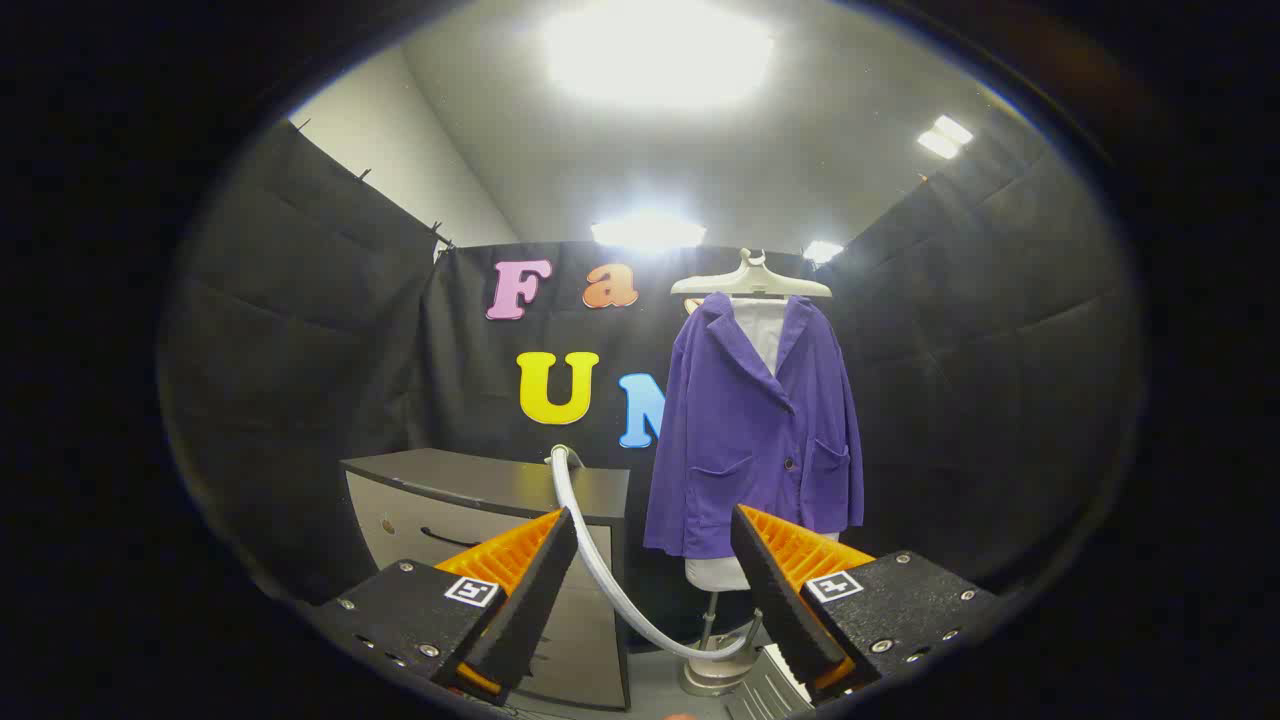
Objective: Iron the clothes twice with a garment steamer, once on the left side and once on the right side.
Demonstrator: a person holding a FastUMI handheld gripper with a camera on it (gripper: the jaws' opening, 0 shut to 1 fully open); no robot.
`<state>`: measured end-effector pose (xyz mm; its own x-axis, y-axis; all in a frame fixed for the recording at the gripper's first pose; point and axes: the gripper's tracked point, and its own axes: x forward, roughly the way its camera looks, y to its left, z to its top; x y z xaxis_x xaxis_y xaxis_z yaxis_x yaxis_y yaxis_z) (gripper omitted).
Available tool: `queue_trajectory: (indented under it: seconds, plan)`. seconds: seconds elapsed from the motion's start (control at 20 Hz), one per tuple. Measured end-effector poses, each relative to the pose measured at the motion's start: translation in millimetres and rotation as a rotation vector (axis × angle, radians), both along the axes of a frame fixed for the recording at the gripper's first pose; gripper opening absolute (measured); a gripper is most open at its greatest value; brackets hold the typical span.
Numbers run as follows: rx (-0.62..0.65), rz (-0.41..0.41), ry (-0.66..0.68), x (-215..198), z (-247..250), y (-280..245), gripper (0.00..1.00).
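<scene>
1. Hanging on a pale hanger point(750, 281) well beyond the tongs point(652, 590), a purple jacket point(752, 430) is draping over a white mannequin torso point(720, 573), its front facing the camera, with a white shirt point(760, 330) showing at the open collar.
2. The tongs are standing spread wide, their orange-backed fingers point(520, 590) gripping nothing.
3. A white steamer hose point(600, 560) is curving down from the top of a dark cabinet point(480, 500), passing through the gap between the fingers and reaching a pale base point(712, 668) low between them, at the foot of the mannequin's pole.
4. The cabinet is sitting just beyond the left finger, its drawer front facing forward.
5. Each finger mount is carrying a small square black-and-white marker point(472, 590); no brand name or readable writing is showing on the jacket, hose or cabinet.
</scene>
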<state>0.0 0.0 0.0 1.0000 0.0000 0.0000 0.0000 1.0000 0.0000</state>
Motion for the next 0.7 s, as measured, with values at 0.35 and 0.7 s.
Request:
queue_trajectory:
  seconds: [0.35,0.7]
  plan:
    - [0.002,-0.012,0.01,-1.7,-2.2,-2.9,0.95]
    - [0.006,-0.017,0.004,5.2,0.2,-1.5,0.95]
